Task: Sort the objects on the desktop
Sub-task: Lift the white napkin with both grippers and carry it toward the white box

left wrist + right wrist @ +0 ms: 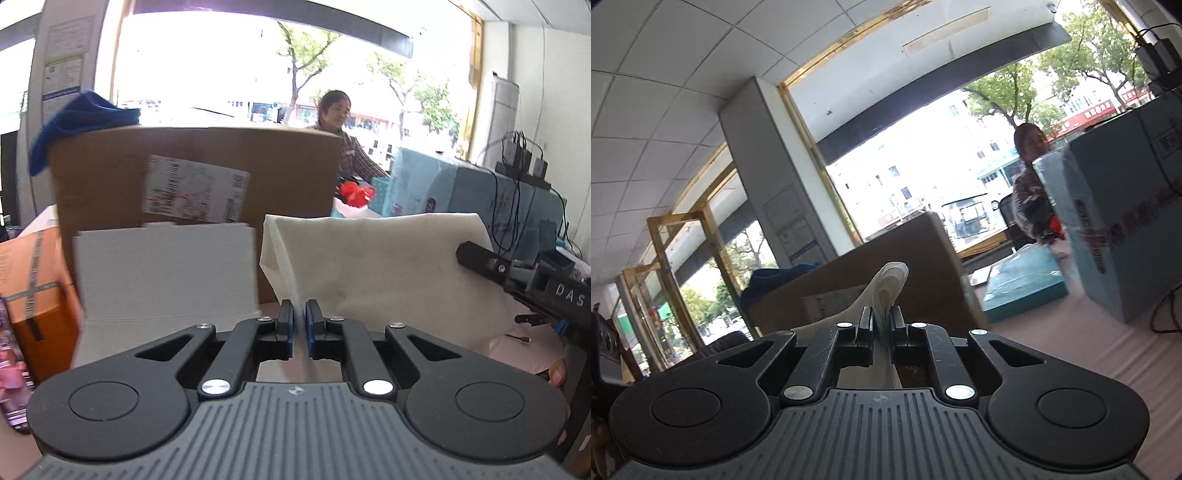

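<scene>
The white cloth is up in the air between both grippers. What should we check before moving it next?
1. Left gripper pinching the white cloth: ok.
2. Right gripper pinching its bunched edge: ok.
3. Cloth lifted off the table: ok.
4. Cloth free of the cardboard box behind: cannot tell.
5. Landing spot chosen and in view: cannot tell.
6. Person behind the boxes, away from the cloth: ok.
</scene>
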A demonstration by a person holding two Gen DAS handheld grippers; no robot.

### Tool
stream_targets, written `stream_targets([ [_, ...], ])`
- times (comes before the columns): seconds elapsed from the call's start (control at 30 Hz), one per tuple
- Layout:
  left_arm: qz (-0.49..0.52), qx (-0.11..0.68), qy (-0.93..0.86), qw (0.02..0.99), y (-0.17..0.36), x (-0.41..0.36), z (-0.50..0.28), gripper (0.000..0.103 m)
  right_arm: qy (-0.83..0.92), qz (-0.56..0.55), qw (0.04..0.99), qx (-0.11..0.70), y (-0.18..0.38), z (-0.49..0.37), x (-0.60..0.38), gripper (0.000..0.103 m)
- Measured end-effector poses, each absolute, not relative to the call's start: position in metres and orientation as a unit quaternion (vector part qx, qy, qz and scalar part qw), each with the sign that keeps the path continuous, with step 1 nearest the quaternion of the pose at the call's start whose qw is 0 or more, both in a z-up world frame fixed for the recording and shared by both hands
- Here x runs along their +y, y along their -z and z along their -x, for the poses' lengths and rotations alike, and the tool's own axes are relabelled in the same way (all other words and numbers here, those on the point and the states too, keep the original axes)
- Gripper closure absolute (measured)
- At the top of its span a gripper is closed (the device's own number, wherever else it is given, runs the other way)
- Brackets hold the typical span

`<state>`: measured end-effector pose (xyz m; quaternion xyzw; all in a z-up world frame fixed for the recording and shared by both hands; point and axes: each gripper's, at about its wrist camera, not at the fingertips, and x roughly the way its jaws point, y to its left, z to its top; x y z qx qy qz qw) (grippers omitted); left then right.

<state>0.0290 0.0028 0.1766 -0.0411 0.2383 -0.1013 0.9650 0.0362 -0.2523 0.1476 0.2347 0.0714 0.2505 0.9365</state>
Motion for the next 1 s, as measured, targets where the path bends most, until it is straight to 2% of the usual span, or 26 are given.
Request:
stream_targets([
  [0.27,0.052,0.217,0.050,0.973,-0.197,0.065,0.021,0.097,-0.296,-0.210,0.928,0.083,-0.170,-0.023,-0.179,0.095],
  [0.57,0.066,0.244,-0.003,0.968,-0.185,0.122,0.044,0.097,-0.316,-0.196,0.920,0.128,-0.163,-0.043,-0.121,0.095],
  [0.7,0.073,0.258,-0.011,0.963,-0.176,0.131,0.032,0.097,-0.321,-0.190,0.916,0.147,-0.160,-0.052,-0.098,0.095],
  [1.0,0.070,0.305,-0.002,0.950,-0.173,0.112,-0.049,0.097,-0.299,-0.209,0.912,0.187,-0.168,-0.102,-0.082,0.095],
])
